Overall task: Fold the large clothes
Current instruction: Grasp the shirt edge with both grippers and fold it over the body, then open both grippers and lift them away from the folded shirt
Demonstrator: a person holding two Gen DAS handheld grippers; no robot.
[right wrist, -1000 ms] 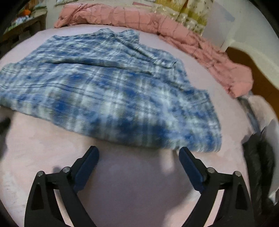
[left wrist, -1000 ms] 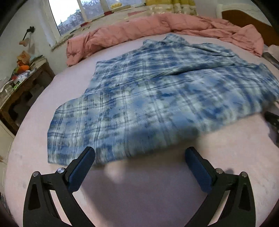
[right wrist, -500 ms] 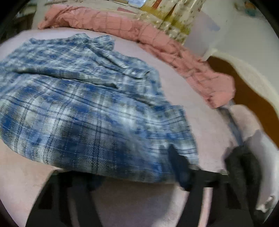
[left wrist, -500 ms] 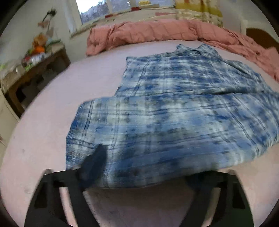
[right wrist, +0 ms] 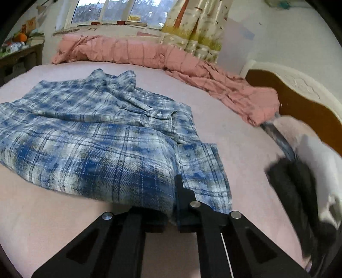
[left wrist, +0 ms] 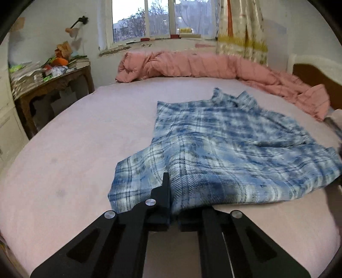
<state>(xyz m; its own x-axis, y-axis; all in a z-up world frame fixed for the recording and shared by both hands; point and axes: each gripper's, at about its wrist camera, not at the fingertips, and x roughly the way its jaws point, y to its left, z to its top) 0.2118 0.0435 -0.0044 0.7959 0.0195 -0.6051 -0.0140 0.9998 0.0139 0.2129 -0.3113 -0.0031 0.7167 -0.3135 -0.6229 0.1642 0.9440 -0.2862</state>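
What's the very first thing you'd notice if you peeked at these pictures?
The big blue plaid shirt spread across the pink bed grabs the eye first. Its near edge is pinched at two spots: the left hand-held gripper and the right hand-held gripper have each just closed on the cloth. Behind it, a rumpled pink quilt lies along the bed's far side, under the window.

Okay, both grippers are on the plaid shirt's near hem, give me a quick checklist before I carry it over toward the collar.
1. Left gripper clamped on the plaid shirt: ok, jaws just closed on the hem.
2. Right gripper clamped on the hem: ok, jaws just closed on cloth.
3. Hem raised off the bed: ok.
4. Collar lying flat: not ok, rumpled.
5. Pink quilt apart from the shirt: ok.
6. Layers gripped: cannot tell.
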